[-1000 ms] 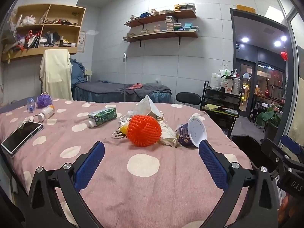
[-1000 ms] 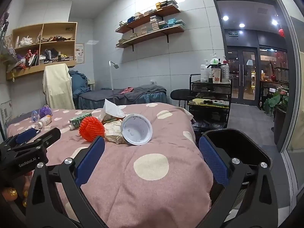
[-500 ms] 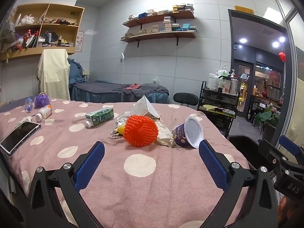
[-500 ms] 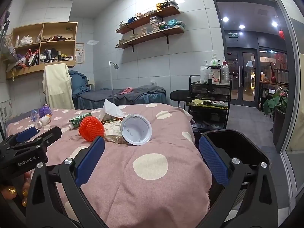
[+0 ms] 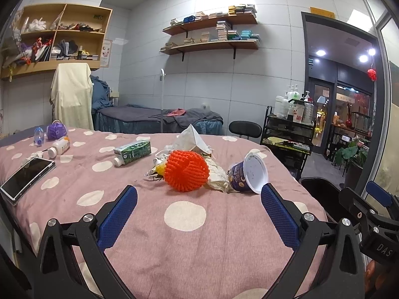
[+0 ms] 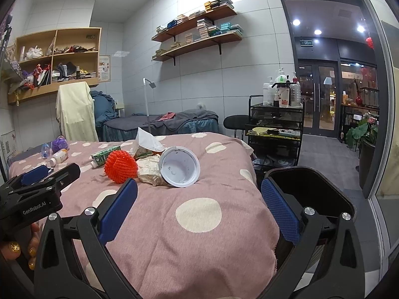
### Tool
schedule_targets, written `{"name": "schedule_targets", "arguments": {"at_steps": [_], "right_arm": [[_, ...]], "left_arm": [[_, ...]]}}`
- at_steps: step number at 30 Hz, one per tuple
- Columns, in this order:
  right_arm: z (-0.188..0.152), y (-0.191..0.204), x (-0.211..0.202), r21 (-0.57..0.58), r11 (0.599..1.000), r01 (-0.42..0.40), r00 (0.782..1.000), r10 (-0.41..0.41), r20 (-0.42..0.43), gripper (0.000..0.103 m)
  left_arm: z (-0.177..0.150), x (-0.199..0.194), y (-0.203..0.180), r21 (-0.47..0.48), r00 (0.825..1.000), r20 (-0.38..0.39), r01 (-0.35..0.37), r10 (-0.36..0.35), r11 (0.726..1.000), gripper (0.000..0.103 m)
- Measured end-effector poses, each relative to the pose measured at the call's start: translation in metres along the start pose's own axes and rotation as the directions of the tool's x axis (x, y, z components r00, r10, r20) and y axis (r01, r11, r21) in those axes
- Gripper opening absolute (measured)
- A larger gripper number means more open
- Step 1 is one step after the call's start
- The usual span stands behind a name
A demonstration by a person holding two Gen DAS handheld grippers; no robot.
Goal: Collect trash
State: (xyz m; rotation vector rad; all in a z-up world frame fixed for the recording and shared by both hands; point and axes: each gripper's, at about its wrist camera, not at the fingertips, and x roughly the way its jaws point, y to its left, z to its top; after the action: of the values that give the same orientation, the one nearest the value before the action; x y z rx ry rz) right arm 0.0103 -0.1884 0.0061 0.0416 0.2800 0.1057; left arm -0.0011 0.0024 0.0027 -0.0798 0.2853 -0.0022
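Note:
A heap of trash lies mid-table on the pink dotted cloth: an orange spiky ball, crumpled paper, a tipped purple cup and a white tissue. The ball and the cup also show in the right wrist view. A green carton lies to the left. My left gripper is open and empty, short of the heap. My right gripper is open and empty at the table's right front corner. A black bin stands beside that corner.
A phone, a pill bottle, a small clear bottle and a purple object lie at the table's left. A black trolley and a stool stand beyond the table's right edge. A bed stands behind.
Both views have shifted only slightly. The left gripper has drifted a little and the heap sits a touch lower left in its view. Both jaws stay open.

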Motion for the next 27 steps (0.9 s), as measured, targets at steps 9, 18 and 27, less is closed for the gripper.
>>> {"name": "schedule_targets", "arguments": {"at_steps": [9,18,27], "right_arm": [[-0.0011,0.0007,0.0005,-0.002,1.000,0.001,1.000,-0.001,-0.003,0.098],[-0.0021,0.0010,0.0007,-0.001,1.000,-0.001,1.000,0.001,-0.011,0.098],[-0.0013,0.0042,0.0023,0.000,1.000,-0.005,1.000,0.005,-0.021,0.098]], "left_arm": [[-0.0031,0.0012,0.0021,-0.006,1.000,-0.012,-0.003,0.003,1.000,0.097],[-0.0037,0.0011,0.0034,-0.011,1.000,-0.015,-0.004,0.004,1.000,0.097],[-0.0036,0.0031,0.0042,-0.015,1.000,-0.019,-0.003,0.003,1.000,0.097]]}}
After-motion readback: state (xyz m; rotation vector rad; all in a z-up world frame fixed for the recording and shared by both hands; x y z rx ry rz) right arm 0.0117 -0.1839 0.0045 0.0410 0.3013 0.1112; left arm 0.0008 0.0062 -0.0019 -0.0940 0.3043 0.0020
